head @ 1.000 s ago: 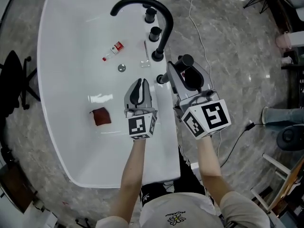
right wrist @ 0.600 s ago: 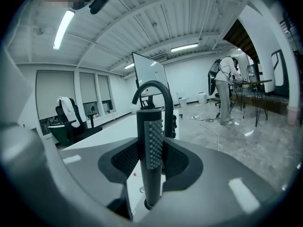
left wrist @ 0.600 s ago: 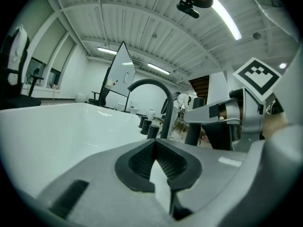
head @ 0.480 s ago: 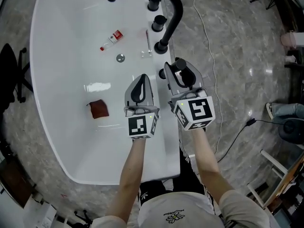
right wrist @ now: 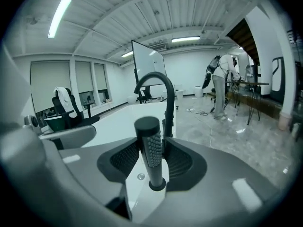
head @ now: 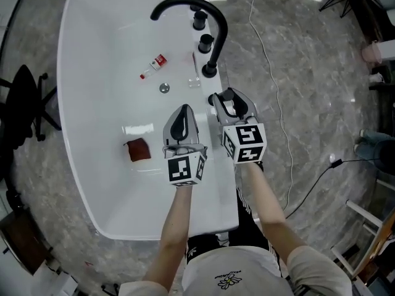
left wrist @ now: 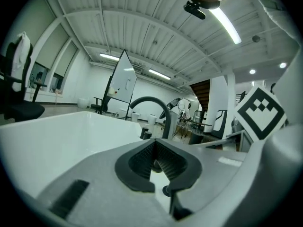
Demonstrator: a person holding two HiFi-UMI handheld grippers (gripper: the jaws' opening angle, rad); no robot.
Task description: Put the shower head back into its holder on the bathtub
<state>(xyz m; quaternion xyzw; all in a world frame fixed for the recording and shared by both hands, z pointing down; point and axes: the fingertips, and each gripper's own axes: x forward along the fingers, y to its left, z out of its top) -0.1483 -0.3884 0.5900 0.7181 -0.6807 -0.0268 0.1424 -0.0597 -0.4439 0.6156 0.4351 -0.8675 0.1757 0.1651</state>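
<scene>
Head view: down onto a white bathtub (head: 92, 60) standing on a marbled floor (head: 321, 73). Left claw (head: 183, 108) over the tub's inside, right claw (head: 226, 95) over the tub's right rim, just short of the arched black faucet (head: 203, 8) and its two knobs (head: 205, 43). In the tub: a small red-labelled bottle (head: 154, 64), the drain (head: 164, 88), a reddish-brown cloth (head: 137, 150). A thin cable (head: 271, 91) across the floor at right. Between the right claw's jaws, only a dark shape from up here.

Left gripper view: pads pressed together at the tips, nothing gripped. Faucet arch straight ahead beyond them.

Right gripper view: plain here, unlike from above. Black shower head (right wrist: 150, 145) upright and clamped between the pads, lower end in the round holder (right wrist: 157, 185) on the rim. Faucet close behind, partly covered by the shower head. Farther off: a whiteboard (right wrist: 147, 74), a chair (right wrist: 66, 110) draped in white, a person (right wrist: 220, 86) standing.
</scene>
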